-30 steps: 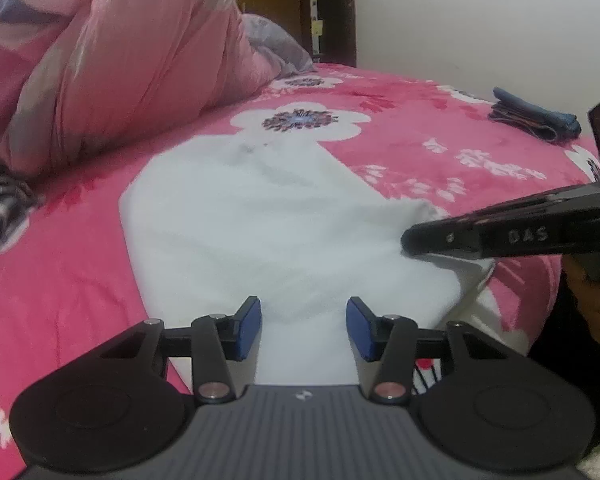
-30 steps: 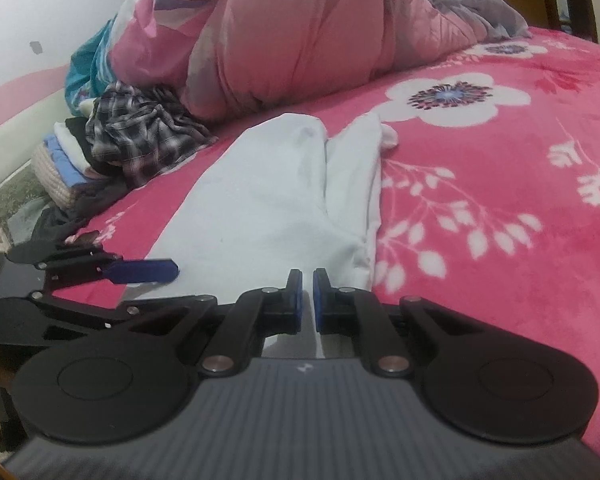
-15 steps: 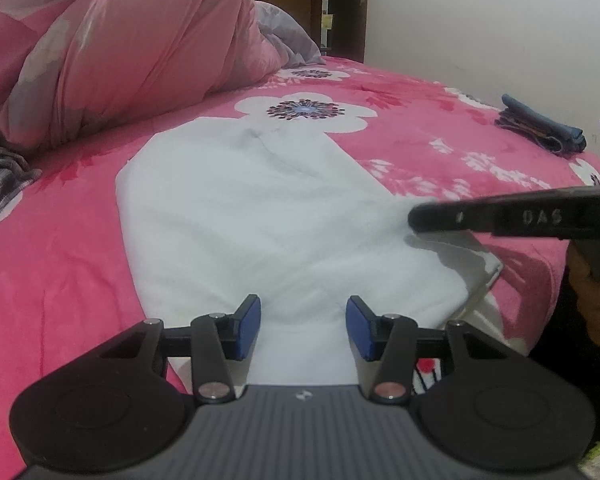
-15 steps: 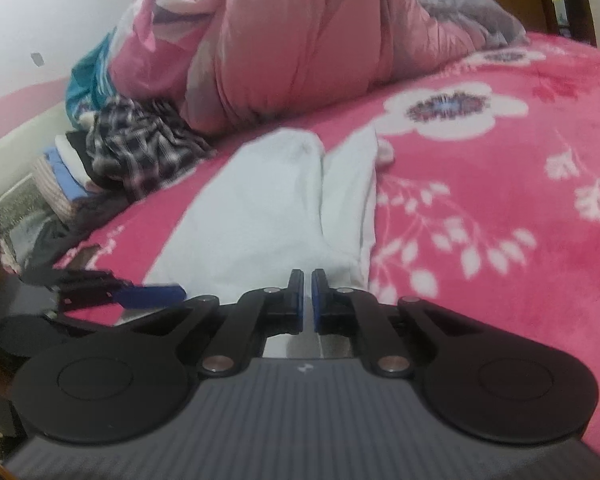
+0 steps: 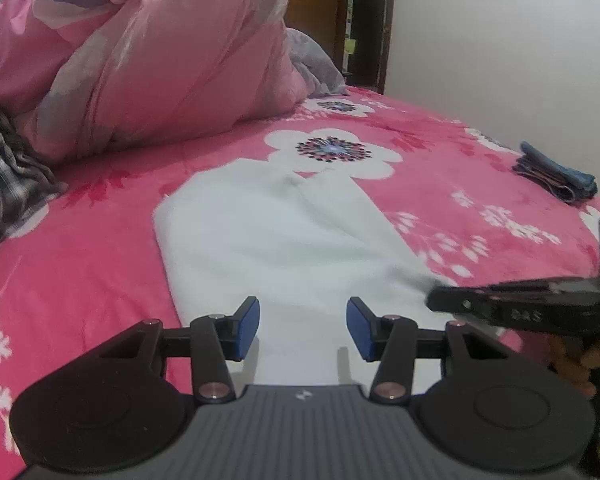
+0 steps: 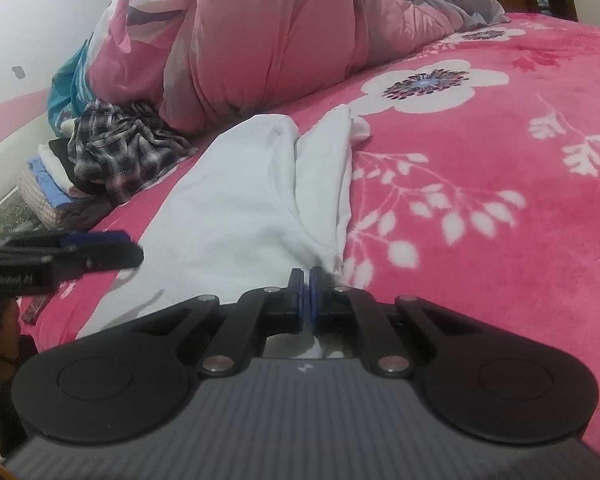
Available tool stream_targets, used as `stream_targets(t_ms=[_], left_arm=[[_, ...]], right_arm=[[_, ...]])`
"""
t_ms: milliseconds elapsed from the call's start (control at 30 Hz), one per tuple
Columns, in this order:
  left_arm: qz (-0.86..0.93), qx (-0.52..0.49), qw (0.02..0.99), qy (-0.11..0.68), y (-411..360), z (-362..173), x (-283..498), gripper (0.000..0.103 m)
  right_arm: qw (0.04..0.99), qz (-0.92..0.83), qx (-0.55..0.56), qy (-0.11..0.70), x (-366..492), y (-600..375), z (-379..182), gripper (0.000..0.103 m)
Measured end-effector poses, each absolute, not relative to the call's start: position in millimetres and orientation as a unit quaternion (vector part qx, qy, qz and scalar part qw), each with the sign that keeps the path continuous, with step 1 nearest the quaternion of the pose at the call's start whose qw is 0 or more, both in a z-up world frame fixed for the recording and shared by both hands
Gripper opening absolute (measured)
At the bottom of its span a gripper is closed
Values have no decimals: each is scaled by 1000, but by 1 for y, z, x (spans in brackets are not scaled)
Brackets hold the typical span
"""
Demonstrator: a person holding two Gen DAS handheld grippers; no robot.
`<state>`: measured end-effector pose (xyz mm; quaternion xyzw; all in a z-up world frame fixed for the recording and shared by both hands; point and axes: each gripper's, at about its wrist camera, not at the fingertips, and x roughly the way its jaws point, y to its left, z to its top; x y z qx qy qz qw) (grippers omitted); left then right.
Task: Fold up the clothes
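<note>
My right gripper (image 6: 306, 294) pinched the white garment's (image 6: 240, 208) near hem for folding; my left gripper (image 5: 303, 326) hovered, jaws apart, nothing between.

black fingers (image 5: 247, 328), blue pads (image 5: 358, 330)

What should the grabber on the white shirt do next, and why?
Probably the right gripper should lift the near edge of the white shirt and carry it toward the far end. Its jaws look shut on that edge, the shirt lies flat on the pink bedspread with sides already folded in, and the left gripper is open, holding nothing.
</note>
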<state>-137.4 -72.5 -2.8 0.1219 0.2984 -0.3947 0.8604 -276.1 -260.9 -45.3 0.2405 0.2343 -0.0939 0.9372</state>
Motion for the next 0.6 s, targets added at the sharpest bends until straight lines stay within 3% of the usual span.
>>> stream_targets(t_ms=[600], left_arm=[[-351,122,881,291,-81,-11,-140,49]], right_arm=[[933,-80,248,250,-273,-267,-43,0]])
